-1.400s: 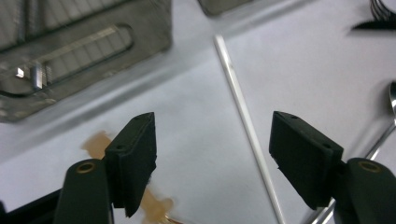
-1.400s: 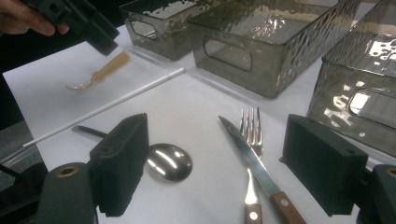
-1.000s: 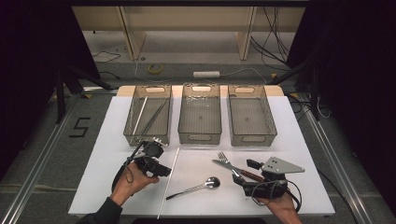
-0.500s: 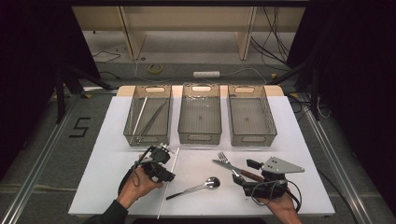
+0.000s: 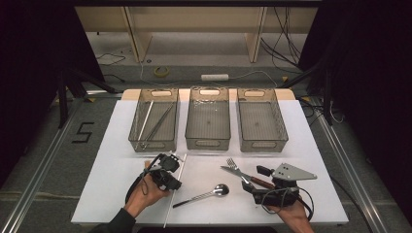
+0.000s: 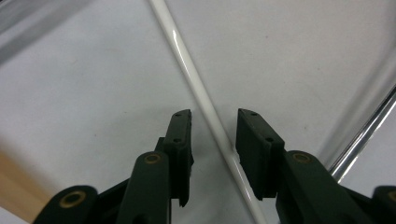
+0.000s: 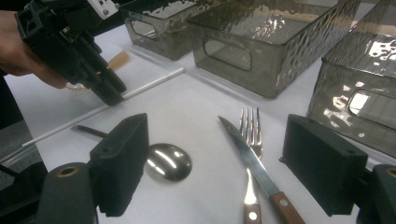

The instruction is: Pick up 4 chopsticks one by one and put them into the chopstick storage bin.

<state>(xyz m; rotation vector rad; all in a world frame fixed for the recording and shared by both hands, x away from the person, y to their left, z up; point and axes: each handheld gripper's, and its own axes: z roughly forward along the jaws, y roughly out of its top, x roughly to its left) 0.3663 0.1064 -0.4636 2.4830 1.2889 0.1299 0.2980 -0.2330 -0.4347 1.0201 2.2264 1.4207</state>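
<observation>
I am closing my left gripper (image 6: 214, 130) around the white chopstick (image 6: 196, 84), jaws straddling it without pressing, while my right gripper (image 7: 233, 163) is waiting agape.

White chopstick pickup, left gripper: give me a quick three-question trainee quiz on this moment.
1. True or false: the white chopstick lies between the jaws of the left gripper.
2. Which bin already holds long utensils? A left bin B middle bin C right bin
3. Fill in: the knife lies across the ____ in front of the right gripper.

Key: 1 true, the jaws have just been closing around it. 2 A. 3 fork.
</observation>
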